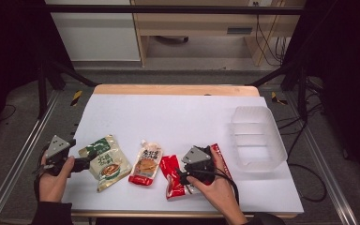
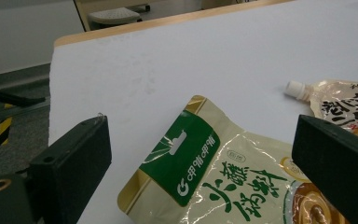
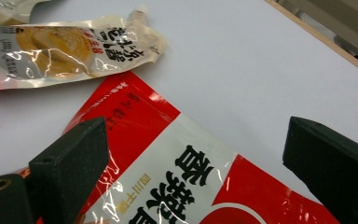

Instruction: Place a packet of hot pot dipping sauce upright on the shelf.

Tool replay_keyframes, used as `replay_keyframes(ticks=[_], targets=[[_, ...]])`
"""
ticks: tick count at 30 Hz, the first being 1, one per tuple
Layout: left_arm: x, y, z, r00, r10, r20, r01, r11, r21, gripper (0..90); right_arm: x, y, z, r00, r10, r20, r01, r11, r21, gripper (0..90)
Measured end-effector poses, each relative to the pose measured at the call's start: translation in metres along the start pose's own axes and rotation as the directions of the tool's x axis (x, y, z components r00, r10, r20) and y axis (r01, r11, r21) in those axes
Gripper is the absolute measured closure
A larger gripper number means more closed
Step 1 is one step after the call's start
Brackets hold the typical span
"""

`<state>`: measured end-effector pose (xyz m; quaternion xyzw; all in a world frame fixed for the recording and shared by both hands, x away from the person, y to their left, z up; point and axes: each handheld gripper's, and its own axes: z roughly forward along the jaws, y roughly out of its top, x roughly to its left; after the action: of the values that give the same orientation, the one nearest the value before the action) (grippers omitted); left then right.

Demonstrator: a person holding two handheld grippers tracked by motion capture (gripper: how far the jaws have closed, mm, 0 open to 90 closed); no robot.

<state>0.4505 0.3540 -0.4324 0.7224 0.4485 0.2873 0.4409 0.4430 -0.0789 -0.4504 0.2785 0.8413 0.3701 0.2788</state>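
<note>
Red pouch lies flat, long axis toward table's far edge

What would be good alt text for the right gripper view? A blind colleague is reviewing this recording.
Two open black tongs hover just above a red-and-white food packet with large black characters, lying flat on a white table. Beyond it lies a cream-and-red spouted sauce pouch, near the packet's corner.

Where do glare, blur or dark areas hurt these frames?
High view: soft focus, black at both sides, white table evenly lit. Left gripper view: sharp on the green pouch, faint sheen on its foil. Right gripper view: white glare streaks on the red pouch and the spout pouch.
</note>
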Motion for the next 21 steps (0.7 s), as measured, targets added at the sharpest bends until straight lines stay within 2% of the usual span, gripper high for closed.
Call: replay_keyframes(ticks=[6, 8, 9, 10, 13, 14, 21], targets=[[0.005, 0.001, -0.001, 0.9998, 0.013, 0.014, -0.013, 0.9999, 0.002, 5.0, -0.003, -0.002, -0.002, 0.9997, -0.003, 0.025, 0.003, 1.000, -0.002, 8.0], [0.010, 0.002, -0.002, 0.9989, 0.041, 0.024, -0.041, 0.9991, 0.006, 5.1, -0.005, -0.003, -0.003, 0.9996, 0.007, 0.028, -0.007, 1.000, -0.009, 8.0], [0.010, 0.002, -0.002, 0.9989, 0.041, 0.024, -0.041, 0.9991, 0.006, 5.0, -0.006, -0.004, -0.003, 0.9997, 0.009, 0.025, -0.008, 1.000, -0.011, 7.9], [0.014, 0.002, -0.002, 0.9975, 0.067, 0.021, -0.068, 0.9975, 0.019, 5.0, -0.007, -0.004, -0.003, 0.9997, 0.010, 0.020, -0.010, 1.000, -0.010, 7.7], [0.019, 0.000, -0.001, 0.9957, 0.088, 0.028, -0.089, 0.9952, 0.041, 5.0, -0.010, -0.006, -0.003, 0.9998, 0.011, 0.018, -0.011, 1.000, -0.005, 7.5], [0.024, -0.004, 0.000, 0.9938, 0.107, 0.028, -0.109, 0.9914, 0.072, 5.0, -0.010, -0.006, -0.003, 0.9997, 0.013, 0.018, -0.013, 1.000, -0.007, 7.4], [0.033, -0.014, 0.001, 0.9955, 0.089, 0.033, -0.093, 0.9877, 0.126, 5.1, -0.014, -0.006, -0.013, 0.9986, 0.030, 0.043, -0.029, 0.999, -0.029, 7.3]])
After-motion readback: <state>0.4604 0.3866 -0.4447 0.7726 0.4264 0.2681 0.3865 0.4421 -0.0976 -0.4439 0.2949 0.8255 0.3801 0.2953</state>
